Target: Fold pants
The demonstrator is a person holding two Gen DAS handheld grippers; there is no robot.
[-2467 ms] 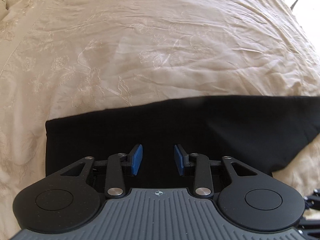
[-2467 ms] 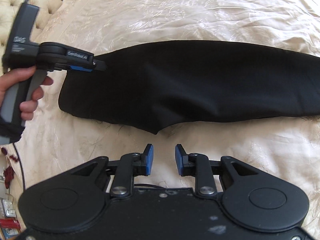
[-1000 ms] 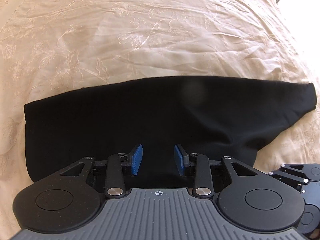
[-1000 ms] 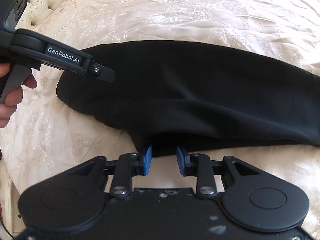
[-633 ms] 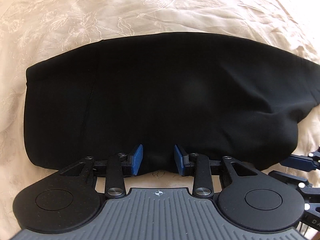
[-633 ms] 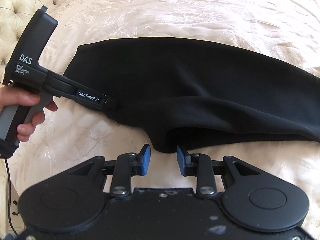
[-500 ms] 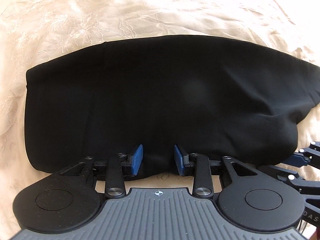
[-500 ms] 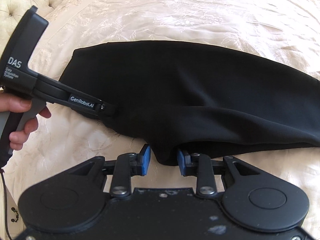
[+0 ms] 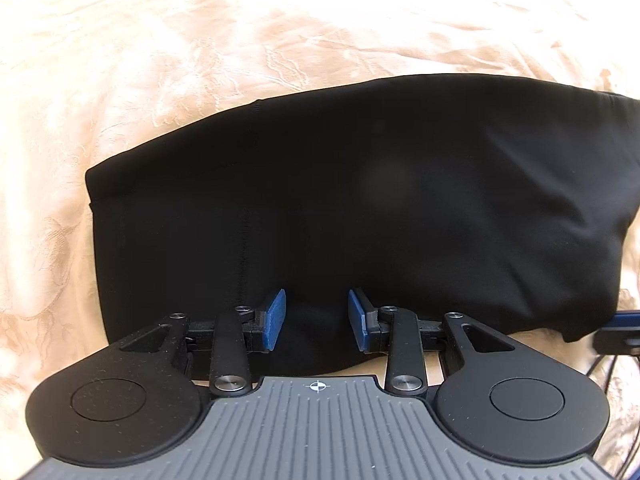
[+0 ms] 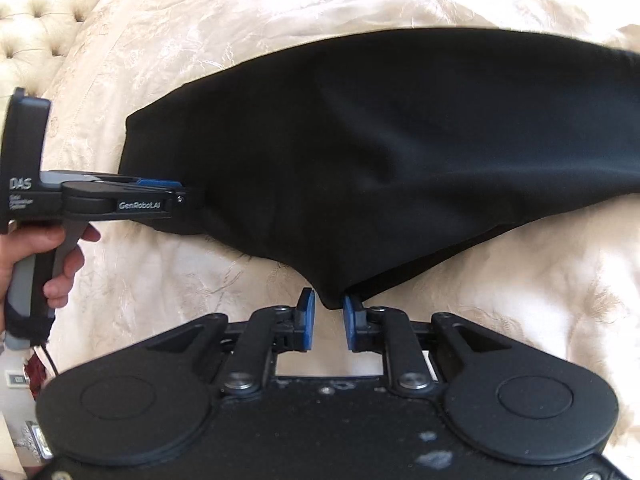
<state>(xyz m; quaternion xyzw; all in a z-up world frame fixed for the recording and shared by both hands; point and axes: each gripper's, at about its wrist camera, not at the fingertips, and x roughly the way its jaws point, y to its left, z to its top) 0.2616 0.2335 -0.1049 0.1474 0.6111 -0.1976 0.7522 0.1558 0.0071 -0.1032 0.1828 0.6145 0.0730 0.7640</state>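
Black pants [image 9: 360,200] lie flat on a cream bedspread, folded lengthwise; they also show in the right wrist view [image 10: 400,152]. My left gripper [image 9: 317,320] is open, its blue pads astride the near edge of the waist end. It shows from the side in the right wrist view [image 10: 176,196], at that edge. My right gripper [image 10: 329,318] is open, its pads on either side of the pointed crotch corner of the pants. Its tip shows at the right edge of the left wrist view [image 9: 618,330].
The cream embroidered bedspread [image 9: 200,40] spreads all around the pants. A tufted headboard [image 10: 36,12] is at the upper left of the right wrist view. A hand holds the left gripper's handle [image 10: 44,264]. A cable hangs below it.
Both grippers have moved in to the near edge of the pants. The left gripper's pads now straddle the waist edge, and the right gripper's pads have reached the crotch corner.
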